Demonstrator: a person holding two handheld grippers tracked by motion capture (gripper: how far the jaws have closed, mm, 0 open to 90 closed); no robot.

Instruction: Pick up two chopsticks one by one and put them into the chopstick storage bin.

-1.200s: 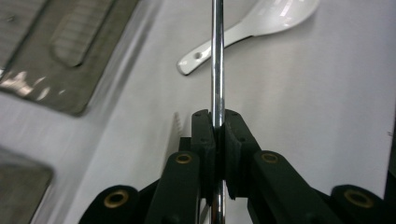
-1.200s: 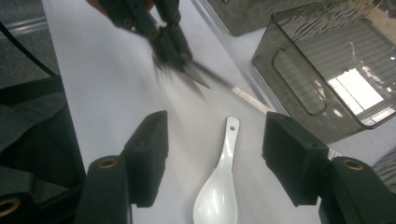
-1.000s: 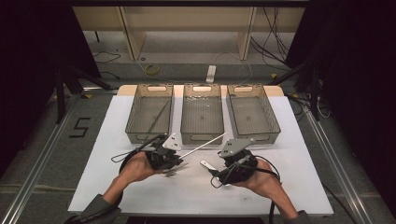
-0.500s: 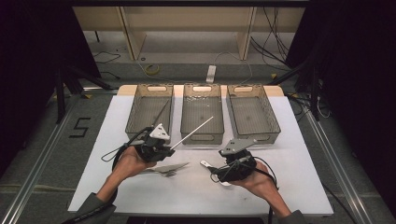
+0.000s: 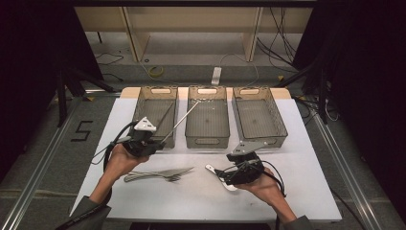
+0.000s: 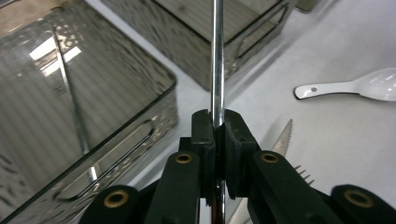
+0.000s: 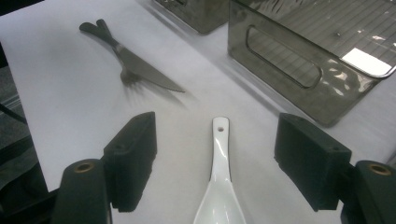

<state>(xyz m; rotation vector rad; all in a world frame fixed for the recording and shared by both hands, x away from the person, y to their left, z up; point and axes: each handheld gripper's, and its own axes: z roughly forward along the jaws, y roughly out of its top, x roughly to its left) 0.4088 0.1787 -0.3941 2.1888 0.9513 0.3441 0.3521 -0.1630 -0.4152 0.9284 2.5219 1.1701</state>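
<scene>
My left gripper (image 6: pixel 218 140) is clamped on a thin metal rod (image 6: pixel 217 56), probably a chopstick, slanting toward one o'clock over the left bin (image 5: pixel 154 117), where another rod (image 6: pixel 70 88) already lies. I should carry it above the rim, level it, and release low. My right gripper (image 7: pixel 215 163) has just been opening, its jaws spread astride the white spoon (image 7: pixel 217 186) on the surface (image 5: pixel 201 196). Counted: three bins, two rods, one spoon, one knife (image 5: pixel 158 173), one fork (image 5: pixel 165 178) at nine o'clock from the spoon.
</scene>
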